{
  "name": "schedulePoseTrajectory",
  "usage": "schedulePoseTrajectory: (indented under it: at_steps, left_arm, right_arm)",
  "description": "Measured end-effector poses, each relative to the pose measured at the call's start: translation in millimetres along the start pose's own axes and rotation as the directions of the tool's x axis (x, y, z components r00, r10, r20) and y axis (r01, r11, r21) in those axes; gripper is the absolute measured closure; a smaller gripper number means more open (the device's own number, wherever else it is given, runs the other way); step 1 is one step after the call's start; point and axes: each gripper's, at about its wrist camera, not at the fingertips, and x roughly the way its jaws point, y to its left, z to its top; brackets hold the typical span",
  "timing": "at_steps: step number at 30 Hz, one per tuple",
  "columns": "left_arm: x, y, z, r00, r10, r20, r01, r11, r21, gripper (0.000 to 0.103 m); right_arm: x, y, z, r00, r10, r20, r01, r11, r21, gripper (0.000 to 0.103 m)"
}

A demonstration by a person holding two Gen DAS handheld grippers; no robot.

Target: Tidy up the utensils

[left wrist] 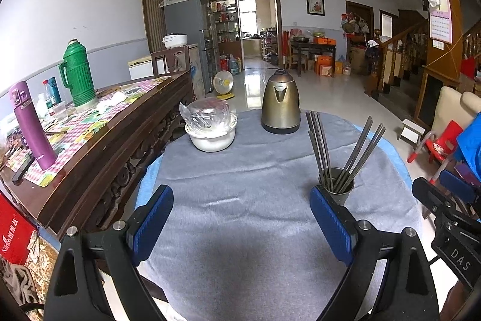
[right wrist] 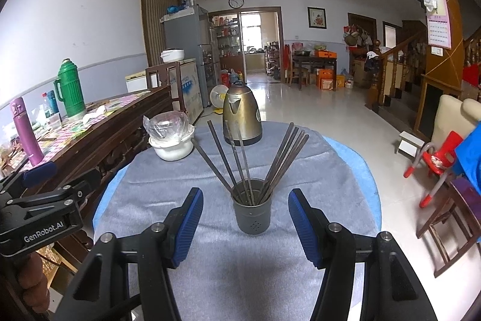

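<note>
A grey metal holder cup (right wrist: 252, 214) stands on the grey cloth of the round table (right wrist: 210, 260). Several dark chopsticks (right wrist: 282, 158) stand in it, fanned left and right. My right gripper (right wrist: 246, 227) is open, its blue pads on either side of the cup, a little short of it. In the left wrist view the cup (left wrist: 337, 188) and chopsticks (left wrist: 357, 152) stand just beyond my right fingertip. My left gripper (left wrist: 242, 221) is open and empty over bare cloth. The right gripper (left wrist: 451, 200) shows at that view's right edge; the left gripper (right wrist: 39, 194) shows at the right view's left edge.
A brass kettle (left wrist: 281, 103) and a white pot with a plastic-wrapped lid (left wrist: 210, 125) stand at the table's far side. A wooden side table (left wrist: 99, 122) to the left holds a green thermos (left wrist: 77, 74) and a purple flask (left wrist: 30, 125). A red child's chair (right wrist: 436, 158) stands right.
</note>
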Motion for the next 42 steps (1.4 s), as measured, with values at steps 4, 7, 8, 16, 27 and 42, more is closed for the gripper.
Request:
schedulePoseTrajectory:
  at_steps: [4, 7, 8, 16, 27, 42]
  left_arm:
    - [-2.0, 6.2, -0.3, 1.0, -0.012, 0.004, 0.012, 1.0, 0.005, 0.011]
    - [-2.2, 10.2, 0.8, 1.0, -0.025, 0.003, 0.025, 1.0, 0.007, 0.011]
    - [-2.3, 11.2, 1.0, 1.0, -0.026, 0.004, 0.026, 1.0, 0.009, 0.011]
    - [-1.2, 19.4, 2.2, 0.999, -0.04, -0.001, 0.04, 0.999, 0.013, 0.011]
    - [6.6, 27.3, 1.2, 0.998, -0.056, -0.022, 0.057, 0.998, 0.014, 0.011]
    - [23.3, 30.4, -1.8, 0.996, -0.083, -0.041, 0.084, 0.996, 0.016, 0.011]
  right_arm:
    - [-2.1, 6.4, 2.7, 1.0, -0.02, 0.006, 0.02, 1.0, -0.009, 0.039]
    - [-4.9, 12.2, 4.6, 0.999, -0.033, 0.013, 0.034, 0.999, -0.016, 0.039]
    - [-5.8, 13.9, 5.1, 0.999, -0.039, 0.017, 0.039, 0.999, -0.019, 0.039]
    - [-4.4, 20.7, 7.2, 0.998, -0.063, 0.026, 0.064, 0.998, -0.022, 0.039]
    - [-0.1, 27.9, 5.3, 0.997, -0.069, 0.022, 0.07, 0.997, -0.021, 0.039]
    - [9.8, 30.4, 0.3, 0.997, -0.074, -0.008, 0.074, 0.997, -0.005, 0.039]
